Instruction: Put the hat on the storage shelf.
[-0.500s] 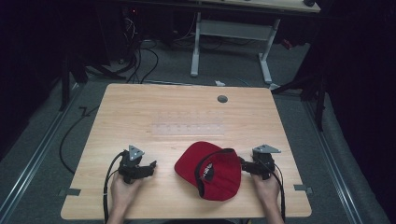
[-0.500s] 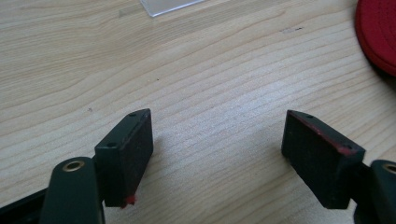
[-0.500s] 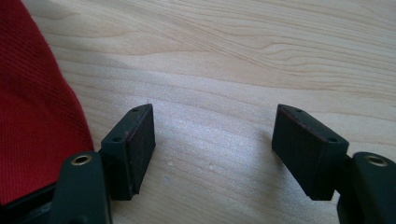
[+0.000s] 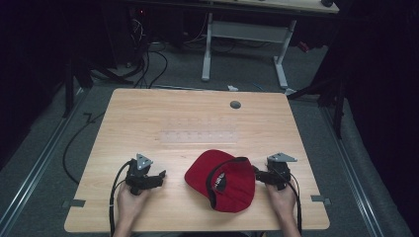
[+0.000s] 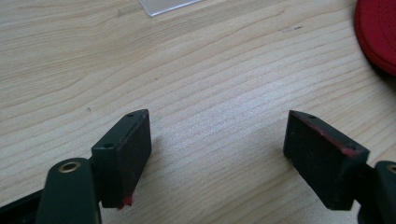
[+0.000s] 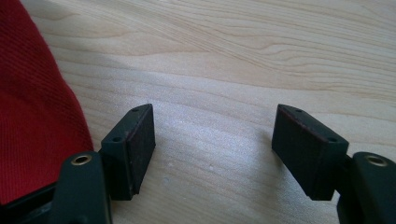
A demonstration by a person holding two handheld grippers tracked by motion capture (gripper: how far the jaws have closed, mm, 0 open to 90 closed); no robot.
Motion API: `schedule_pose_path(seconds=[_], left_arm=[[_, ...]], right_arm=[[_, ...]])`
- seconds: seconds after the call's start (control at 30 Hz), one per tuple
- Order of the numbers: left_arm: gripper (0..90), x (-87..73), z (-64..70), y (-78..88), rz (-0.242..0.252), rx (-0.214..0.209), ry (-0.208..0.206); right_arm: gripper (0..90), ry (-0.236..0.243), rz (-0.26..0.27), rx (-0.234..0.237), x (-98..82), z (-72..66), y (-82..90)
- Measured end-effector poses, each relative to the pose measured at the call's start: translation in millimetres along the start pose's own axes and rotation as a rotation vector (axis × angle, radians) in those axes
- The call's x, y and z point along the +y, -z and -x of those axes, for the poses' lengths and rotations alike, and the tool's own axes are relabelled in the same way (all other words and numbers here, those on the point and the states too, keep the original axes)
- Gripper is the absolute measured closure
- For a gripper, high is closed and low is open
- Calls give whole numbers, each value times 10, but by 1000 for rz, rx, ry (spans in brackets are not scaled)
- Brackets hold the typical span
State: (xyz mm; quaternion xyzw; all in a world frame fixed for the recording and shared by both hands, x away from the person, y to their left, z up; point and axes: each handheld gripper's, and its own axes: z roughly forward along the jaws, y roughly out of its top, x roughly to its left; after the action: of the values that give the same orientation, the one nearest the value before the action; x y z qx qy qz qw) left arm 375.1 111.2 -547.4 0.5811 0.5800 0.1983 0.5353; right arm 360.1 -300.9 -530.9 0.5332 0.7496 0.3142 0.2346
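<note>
The right gripper (image 4: 258,174) has its jaws spread wide, and in the right gripper view there is only bare wood between them — they hold nothing. It lies low over the table (image 4: 197,123), and its tips are just beside the right edge of the red cap (image 4: 225,180); from the high view I cannot tell if they touch the fabric. In the right gripper view the red cloth (image 6: 32,116) stands just outside the left jaw, not between the pads.

The left gripper (image 4: 159,177) is also open, with nothing in it — its own view shows only the table surface (image 5: 210,84) between the jaws. The cap's brim (image 5: 379,37) appears at the upper right corner there, apart from the jaws.

The cap lies near the front edge of the table, between the two grippers, closer to the right one. Its inside faces up, and a black band and a white label can be seen in it.
</note>
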Motion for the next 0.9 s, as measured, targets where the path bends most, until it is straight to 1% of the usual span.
schedule_pose_path(seconds=[0.2,0.33,0.5,0.53,0.6,0.8,0.9], left_arm=[[224,-4,9,-5,1,2,2],[191,-11,18,-10,-7,-2,-2],[189,-10,19,-11,-7,0,-1],[185,-15,24,-7,-14,-5,-3],[149,-21,28,-6,-22,-12,-10],[149,-20,28,-6,-22,-12,-9],[149,-21,28,-4,-23,-13,-9]], right_arm=[[304,0,0,0,0,0,0],[304,0,0,0,0,0,0],[303,0,0,0,1,0,0],[302,0,0,0,1,0,0],[300,1,-1,3,1,-1,0],[293,2,-2,5,2,-2,-1],[297,12,-14,13,18,10,-1]])
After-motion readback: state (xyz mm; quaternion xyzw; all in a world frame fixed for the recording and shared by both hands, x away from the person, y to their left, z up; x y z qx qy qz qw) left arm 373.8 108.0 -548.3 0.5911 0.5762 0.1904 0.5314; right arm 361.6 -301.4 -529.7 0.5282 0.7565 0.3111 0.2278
